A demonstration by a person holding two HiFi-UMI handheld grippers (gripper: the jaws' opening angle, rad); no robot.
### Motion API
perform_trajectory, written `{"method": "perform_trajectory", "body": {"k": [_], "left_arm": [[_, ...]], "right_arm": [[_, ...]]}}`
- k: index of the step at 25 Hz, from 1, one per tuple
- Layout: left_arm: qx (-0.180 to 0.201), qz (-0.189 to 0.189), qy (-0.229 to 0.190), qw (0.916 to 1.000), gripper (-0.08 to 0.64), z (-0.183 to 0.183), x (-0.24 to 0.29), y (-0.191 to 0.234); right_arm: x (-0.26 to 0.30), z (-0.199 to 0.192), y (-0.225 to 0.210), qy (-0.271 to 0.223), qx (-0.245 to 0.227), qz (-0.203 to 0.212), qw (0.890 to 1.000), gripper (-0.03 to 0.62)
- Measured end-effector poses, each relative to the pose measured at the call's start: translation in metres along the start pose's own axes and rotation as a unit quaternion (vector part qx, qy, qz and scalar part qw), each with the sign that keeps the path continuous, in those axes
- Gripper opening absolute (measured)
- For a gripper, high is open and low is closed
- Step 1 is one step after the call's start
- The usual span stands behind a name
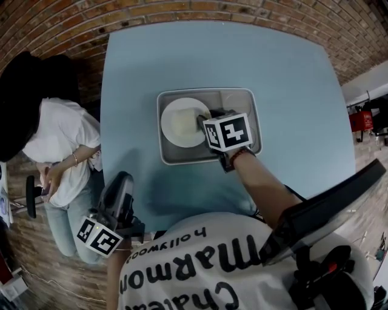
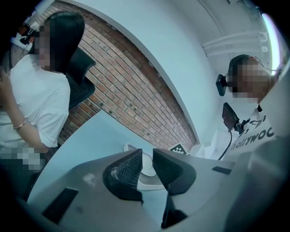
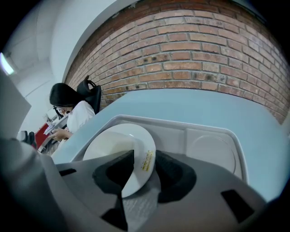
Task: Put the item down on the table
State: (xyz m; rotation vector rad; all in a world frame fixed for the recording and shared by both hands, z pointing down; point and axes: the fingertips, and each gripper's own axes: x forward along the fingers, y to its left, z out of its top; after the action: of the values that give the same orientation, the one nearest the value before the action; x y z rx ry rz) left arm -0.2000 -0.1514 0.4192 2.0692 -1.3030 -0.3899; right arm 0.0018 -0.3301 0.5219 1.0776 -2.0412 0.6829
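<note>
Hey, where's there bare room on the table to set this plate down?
Bare table lies right of the tray, left of it, and beyond it toward the brick wall. The middle is crowded: tray, plate, right tool. Left tool crowds near-left corner.

The tray (image 1: 242, 97) sits mid-worktop (image 1: 291, 91), slightly toward the near edge. The plate (image 1: 179, 124) is in its left compartment, and my right claw (image 1: 203, 121) grips the plate's right rim from the near side. My left claw (image 1: 121, 181) hangs at the near-left corner. A person (image 1: 60, 139) sits beyond the left edge.
</note>
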Motion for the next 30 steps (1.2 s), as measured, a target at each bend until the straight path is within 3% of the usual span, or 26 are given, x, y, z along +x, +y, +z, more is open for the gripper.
{"method": "perform_trajectory", "body": {"k": [18,22,24,30], "left_arm": [[0.009,0.003,-0.014,0.9999,0.074,0.008,-0.013,-0.006],[0.016,-0.003,-0.011,0.9998,0.074,0.006,-0.017,-0.014],[0.022,-0.009,-0.011,0.9997,0.074,0.007,-0.017,-0.019],[0.048,-0.027,-0.010,0.9984,0.074,0.014,-0.017,-0.043]], "right_arm": [[-0.013,-0.001,-0.011,-0.010,-0.022,-0.039,0.999,0.143],[-0.028,0.002,-0.013,-0.041,-0.016,-0.041,0.998,0.143],[-0.036,0.009,-0.011,-0.076,-0.003,-0.025,0.997,0.143],[-0.078,0.020,0.005,-0.150,0.067,0.074,0.984,0.141]]}}
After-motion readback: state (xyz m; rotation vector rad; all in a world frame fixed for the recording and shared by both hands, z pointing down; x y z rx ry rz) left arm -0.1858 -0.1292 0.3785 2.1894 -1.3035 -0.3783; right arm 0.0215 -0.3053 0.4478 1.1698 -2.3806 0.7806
